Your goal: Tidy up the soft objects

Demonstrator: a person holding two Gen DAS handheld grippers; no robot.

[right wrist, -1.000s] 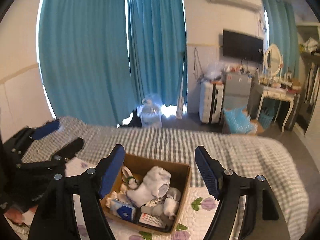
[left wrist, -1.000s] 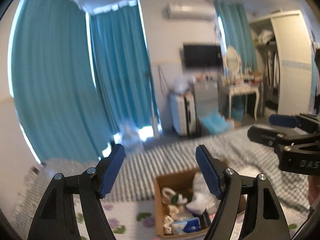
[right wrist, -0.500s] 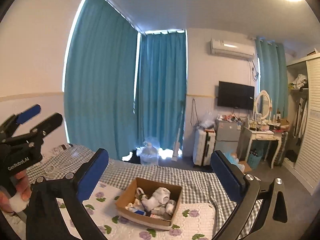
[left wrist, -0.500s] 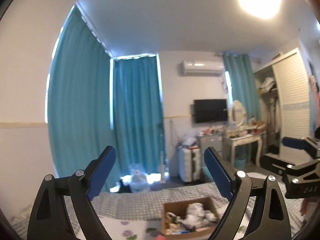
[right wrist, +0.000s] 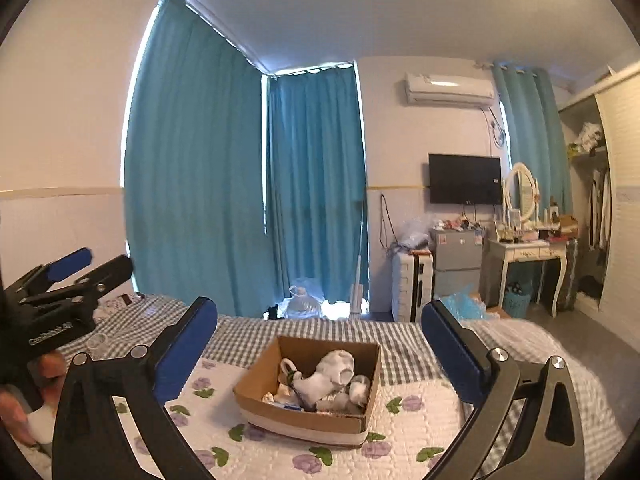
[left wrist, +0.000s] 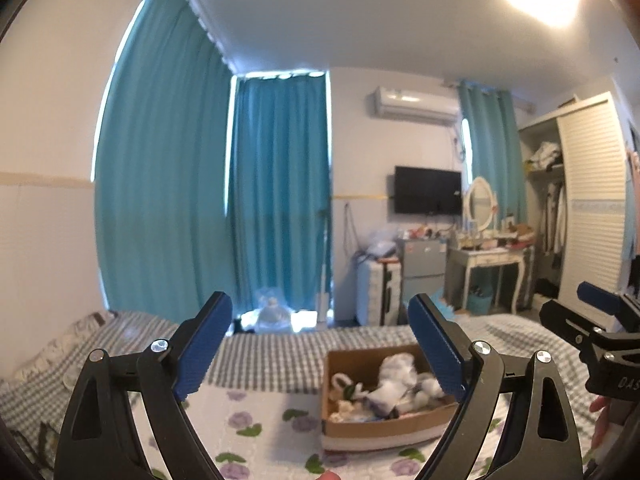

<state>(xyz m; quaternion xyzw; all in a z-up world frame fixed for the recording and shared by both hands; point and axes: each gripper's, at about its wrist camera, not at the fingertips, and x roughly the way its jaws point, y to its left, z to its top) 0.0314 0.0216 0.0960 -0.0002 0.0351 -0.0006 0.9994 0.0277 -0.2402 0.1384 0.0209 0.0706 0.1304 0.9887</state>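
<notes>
Lying beyond right gripper (right wrist: 318, 344) (ahead): box (right wrist: 312, 420)

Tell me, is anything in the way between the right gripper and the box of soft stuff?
Nothing visible. The right gripper, open and empty, faces the cardboard box; only bare flowered quilt lies between.

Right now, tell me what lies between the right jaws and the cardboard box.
Only bare floral quilt lies before the cardboard box, seen in the right wrist view.

white letters "DAS" on right claw (left wrist: 618, 364) body, other lettering too blurred
</notes>
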